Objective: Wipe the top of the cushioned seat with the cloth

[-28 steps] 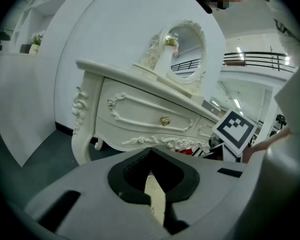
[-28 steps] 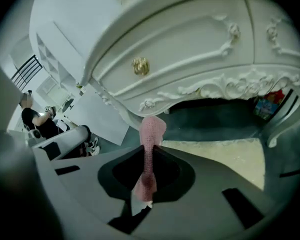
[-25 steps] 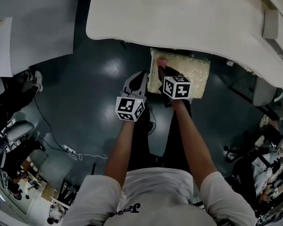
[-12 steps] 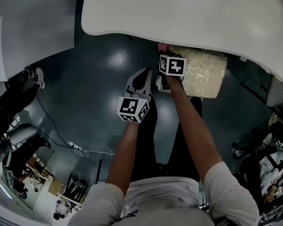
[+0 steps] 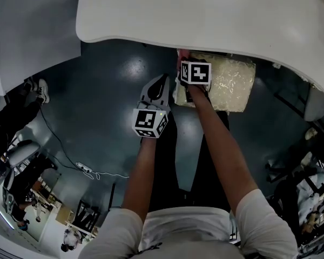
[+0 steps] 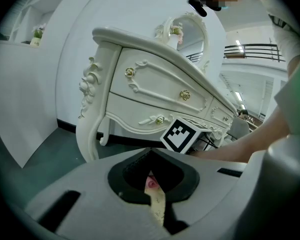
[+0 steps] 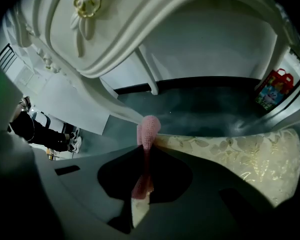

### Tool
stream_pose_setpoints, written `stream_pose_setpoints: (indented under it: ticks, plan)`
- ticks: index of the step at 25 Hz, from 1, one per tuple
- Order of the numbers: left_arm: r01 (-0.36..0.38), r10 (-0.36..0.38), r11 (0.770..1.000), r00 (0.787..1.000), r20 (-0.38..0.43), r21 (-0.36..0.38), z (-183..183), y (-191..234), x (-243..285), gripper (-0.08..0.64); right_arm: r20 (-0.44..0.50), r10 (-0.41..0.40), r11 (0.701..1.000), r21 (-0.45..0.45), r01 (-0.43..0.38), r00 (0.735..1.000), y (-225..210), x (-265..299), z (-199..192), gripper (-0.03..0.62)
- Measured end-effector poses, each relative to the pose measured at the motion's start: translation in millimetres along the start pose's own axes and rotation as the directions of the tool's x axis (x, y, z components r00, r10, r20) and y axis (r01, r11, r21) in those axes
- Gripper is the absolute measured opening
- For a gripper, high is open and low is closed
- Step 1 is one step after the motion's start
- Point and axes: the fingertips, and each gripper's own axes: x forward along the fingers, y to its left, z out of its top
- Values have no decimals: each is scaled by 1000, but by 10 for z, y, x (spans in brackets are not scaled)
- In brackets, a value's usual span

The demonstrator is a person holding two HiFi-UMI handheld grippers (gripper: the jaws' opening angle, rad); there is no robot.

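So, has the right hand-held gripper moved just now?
Yes. The right hand-held gripper went forward over the cushioned seat, closer to the white table.

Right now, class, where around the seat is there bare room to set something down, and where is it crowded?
Free: the right half of the cream floral cushioned seat, bordered by the white table edge; also the dark floor left of the left claw. Crowded: the seat's left edge, where the right claw grips the pink knitted cloth.
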Motion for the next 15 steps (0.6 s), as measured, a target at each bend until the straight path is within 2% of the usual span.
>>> stream_pose_setpoints:
  ticks: [9,15]
  plan:
    - [12,-12,1000,1000,-21,-13,-139,-321,129,12,41,57,996,65,-59,998,-226,-221,24,25]
    - [39,-39,999,999,-31,-7,-180,-599,305,12,61,43,994,96,-48,997,-628,-419,-3,25]
